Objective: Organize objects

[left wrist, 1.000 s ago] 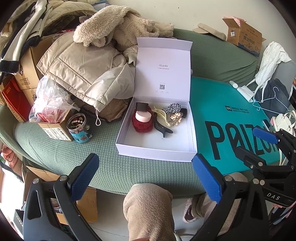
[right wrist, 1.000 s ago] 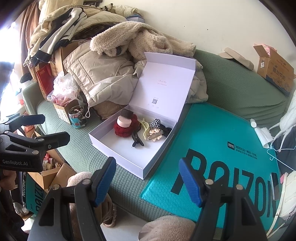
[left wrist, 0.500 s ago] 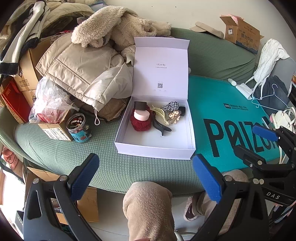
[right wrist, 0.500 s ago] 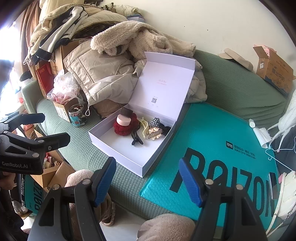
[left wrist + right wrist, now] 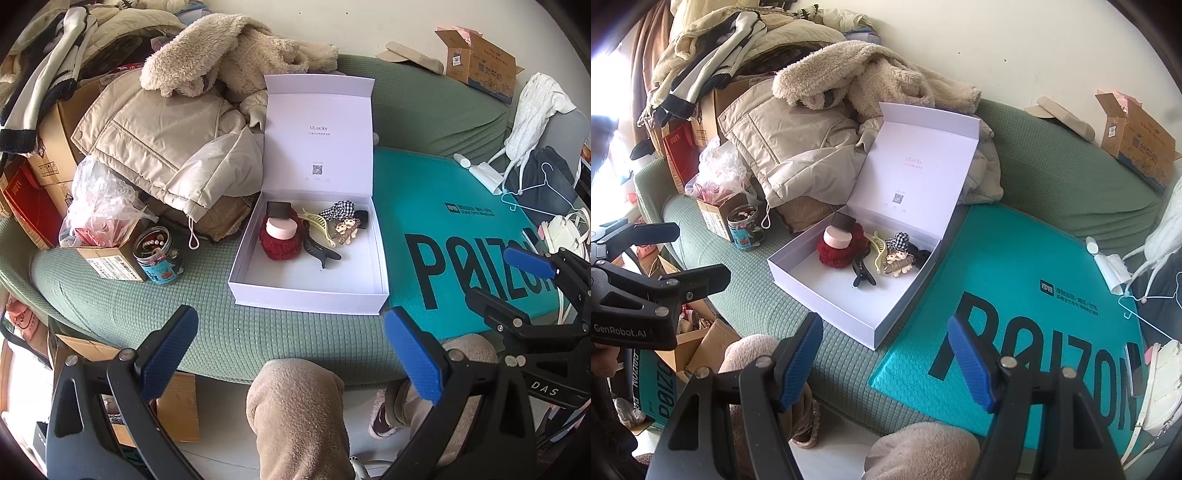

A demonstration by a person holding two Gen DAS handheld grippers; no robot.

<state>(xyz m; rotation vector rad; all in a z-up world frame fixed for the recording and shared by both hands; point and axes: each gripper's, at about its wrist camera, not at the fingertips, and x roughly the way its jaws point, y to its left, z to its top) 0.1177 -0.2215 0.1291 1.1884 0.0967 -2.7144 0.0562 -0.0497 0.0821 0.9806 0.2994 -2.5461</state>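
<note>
An open white gift box (image 5: 306, 295) (image 5: 827, 295) sits on the green sofa with its lid upright. Inside lie a red fuzzy scrunchie (image 5: 280, 243) (image 5: 842, 253) with a pink round case on it, a black claw clip (image 5: 321, 253) (image 5: 862, 275), a cream claw clip (image 5: 319, 225) and checkered and bear hair ties (image 5: 343, 221) (image 5: 897, 258). My left gripper (image 5: 291, 350) is open and empty, in front of the box. My right gripper (image 5: 884, 360) is open and empty, near the box's front right corner.
A teal POIZON mailer (image 5: 454, 236) (image 5: 1027, 295) lies right of the box. A small jar (image 5: 157, 251) and a cardboard box with plastic bags (image 5: 107, 236) stand to the left. Coats (image 5: 166, 136) are piled behind. My knees (image 5: 295, 413) are below.
Both grippers have edged slightly closer to the box and stayed open. Nothing in the box has moved.
</note>
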